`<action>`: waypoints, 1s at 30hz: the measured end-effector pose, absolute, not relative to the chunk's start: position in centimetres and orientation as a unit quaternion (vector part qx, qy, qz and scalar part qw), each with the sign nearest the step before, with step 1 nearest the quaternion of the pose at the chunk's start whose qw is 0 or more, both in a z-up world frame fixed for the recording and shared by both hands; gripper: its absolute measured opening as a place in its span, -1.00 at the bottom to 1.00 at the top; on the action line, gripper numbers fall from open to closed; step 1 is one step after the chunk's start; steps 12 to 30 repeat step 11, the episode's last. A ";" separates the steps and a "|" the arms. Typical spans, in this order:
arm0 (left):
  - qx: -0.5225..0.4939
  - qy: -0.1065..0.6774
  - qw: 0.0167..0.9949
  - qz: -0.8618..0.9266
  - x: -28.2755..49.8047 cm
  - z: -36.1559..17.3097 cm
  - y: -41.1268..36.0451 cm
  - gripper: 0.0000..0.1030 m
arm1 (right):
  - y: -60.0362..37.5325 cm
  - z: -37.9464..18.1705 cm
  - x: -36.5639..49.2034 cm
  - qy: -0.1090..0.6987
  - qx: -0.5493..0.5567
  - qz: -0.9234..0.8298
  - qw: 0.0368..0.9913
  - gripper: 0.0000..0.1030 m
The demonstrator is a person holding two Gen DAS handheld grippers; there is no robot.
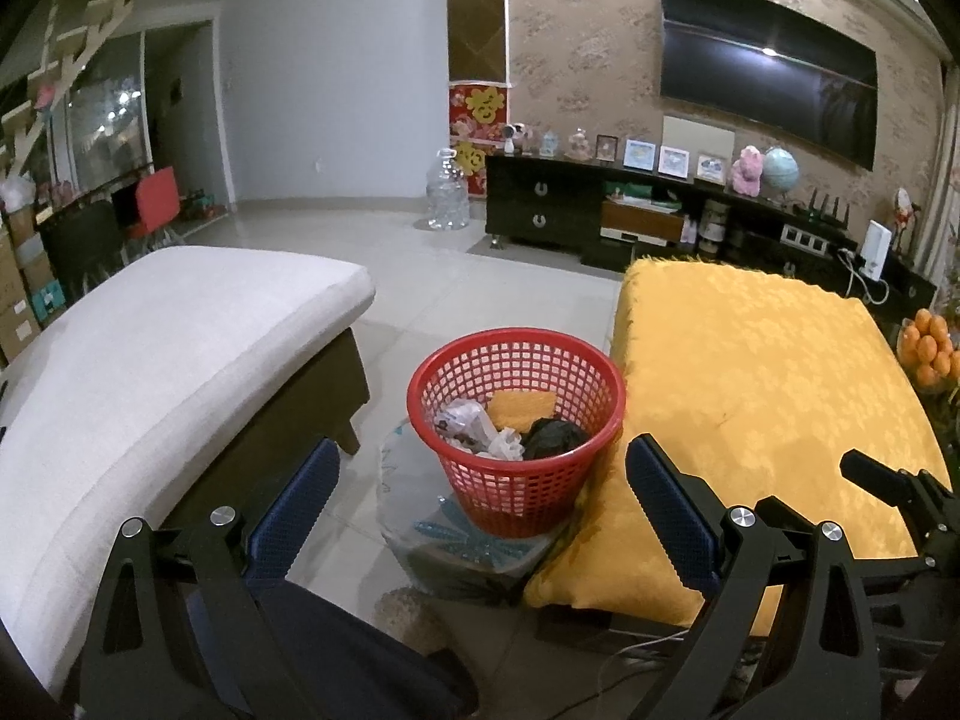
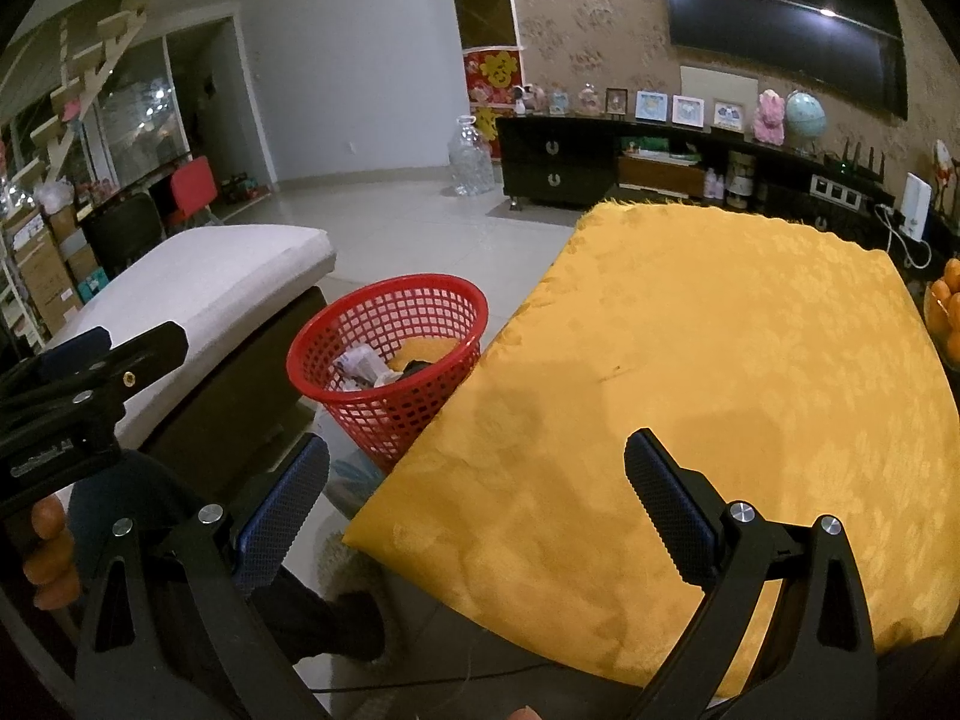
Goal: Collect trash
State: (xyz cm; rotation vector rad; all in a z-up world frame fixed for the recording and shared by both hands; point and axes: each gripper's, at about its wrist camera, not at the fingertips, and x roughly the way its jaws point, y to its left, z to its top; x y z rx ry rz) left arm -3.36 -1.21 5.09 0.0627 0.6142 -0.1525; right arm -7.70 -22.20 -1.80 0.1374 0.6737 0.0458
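Both jaws wide apart, empty. Red basket on floor between white bench and yellow-covered desk, trash already inside. Risk: low reach with left gripper clipping rim, tipping basket, spilling contents.

A yellow-clothed table faces a white cushioned bench, with a wall television above a black cabinet.

The basket stands on the floor between the sofa on the left and the table on the right, touching the table's cloth. Trash lies in it. Behind, a cabinet stands under the TV.
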 end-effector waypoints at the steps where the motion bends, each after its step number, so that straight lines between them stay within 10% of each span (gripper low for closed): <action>1: 0.027 0.305 0.949 -0.078 -3.2 5.0 -1.2 0.80 | -22.3 -1.8 -7.6 0.331 0.070 0.023 0.941 0.87; 30: 0.005 0.339 0.937 -0.085 -1.0 3.4 -0.5 0.80 | -36.5 1.0 -8.9 0.326 0.098 -0.159 0.927 0.87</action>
